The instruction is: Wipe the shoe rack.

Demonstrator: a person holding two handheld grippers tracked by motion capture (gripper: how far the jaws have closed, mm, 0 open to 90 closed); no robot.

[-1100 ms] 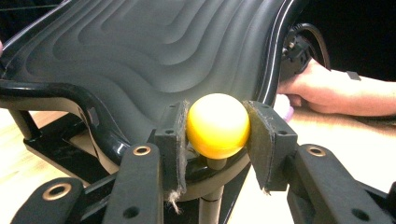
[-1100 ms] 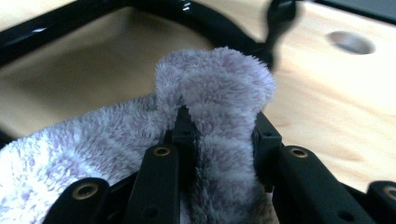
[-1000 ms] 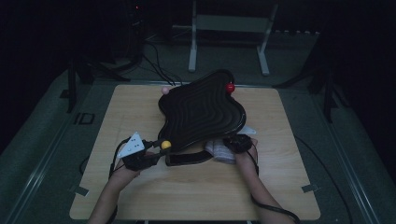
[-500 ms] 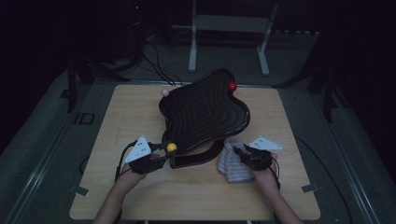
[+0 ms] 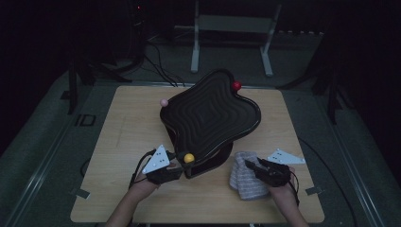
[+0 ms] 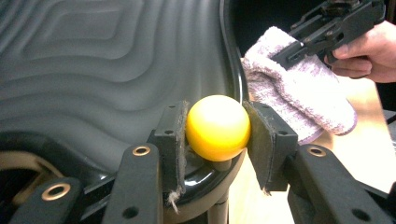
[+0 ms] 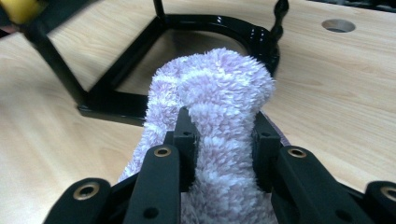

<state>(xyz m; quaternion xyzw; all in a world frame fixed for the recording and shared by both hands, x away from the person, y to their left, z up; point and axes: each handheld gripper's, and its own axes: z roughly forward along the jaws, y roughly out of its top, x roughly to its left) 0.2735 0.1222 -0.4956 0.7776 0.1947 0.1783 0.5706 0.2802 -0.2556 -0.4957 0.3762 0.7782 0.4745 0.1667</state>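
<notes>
A black wavy tray (image 5: 210,113) with ridged rings sits tilted on a black frame stand (image 7: 140,70) in the middle of the wooden table (image 5: 127,127). A yellow ball (image 5: 189,158) (image 6: 217,127) stands at the tray's near rim, and my left gripper (image 5: 182,163) (image 6: 215,133) is shut on it, one pad on each side. My right gripper (image 5: 250,166) (image 7: 223,140) is shut on a fluffy pale lilac cloth (image 5: 243,179) (image 7: 219,102) (image 6: 299,93), which hangs just right of the stand, above the table.
A red ball (image 5: 236,85) sits on the tray's far rim and a pink ball (image 5: 164,102) on its left rim. A round hole (image 7: 338,25) is cut in the tabletop. Cables and a metal stand (image 5: 231,42) lie on the floor beyond the table.
My right gripper has carried the cloth out from the tray's near edge to the right and lifted it. The tray has tipped and turned, and my left gripper has shifted with the yellow ball.
</notes>
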